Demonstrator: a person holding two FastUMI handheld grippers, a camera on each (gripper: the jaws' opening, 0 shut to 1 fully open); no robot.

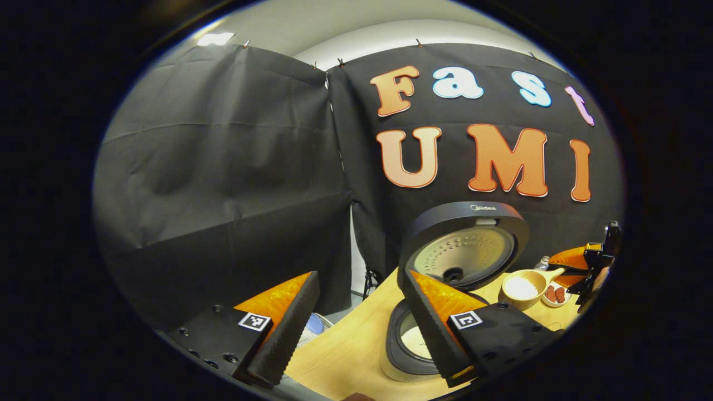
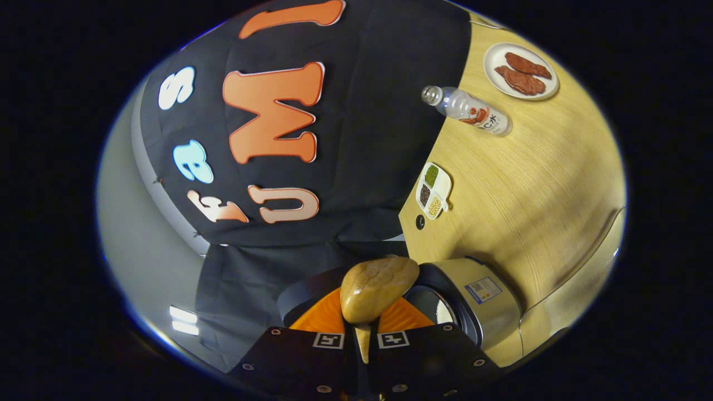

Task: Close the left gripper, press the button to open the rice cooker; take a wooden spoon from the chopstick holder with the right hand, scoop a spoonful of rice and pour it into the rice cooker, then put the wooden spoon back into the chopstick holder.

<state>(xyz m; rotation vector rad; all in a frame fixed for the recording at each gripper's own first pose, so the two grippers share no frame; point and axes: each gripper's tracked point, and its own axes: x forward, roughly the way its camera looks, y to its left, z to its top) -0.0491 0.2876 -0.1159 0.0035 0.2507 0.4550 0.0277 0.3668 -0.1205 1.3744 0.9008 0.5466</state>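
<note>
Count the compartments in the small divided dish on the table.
3. In the right gripper view the divided dish sits near the table's back edge: one compartment holds green grains, the middle one dark grains, the third pale yellow grains. None looks hidden.

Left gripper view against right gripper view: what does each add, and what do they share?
Left gripper view adds the open left tool, the raised lid and the rice heaped in the wooden spoon. Right gripper view adds a divided grain dish and the cooker's labelled side. Both share the rice cooker, the spoon clamped in the right tool, the plate of meat and the table.
</note>
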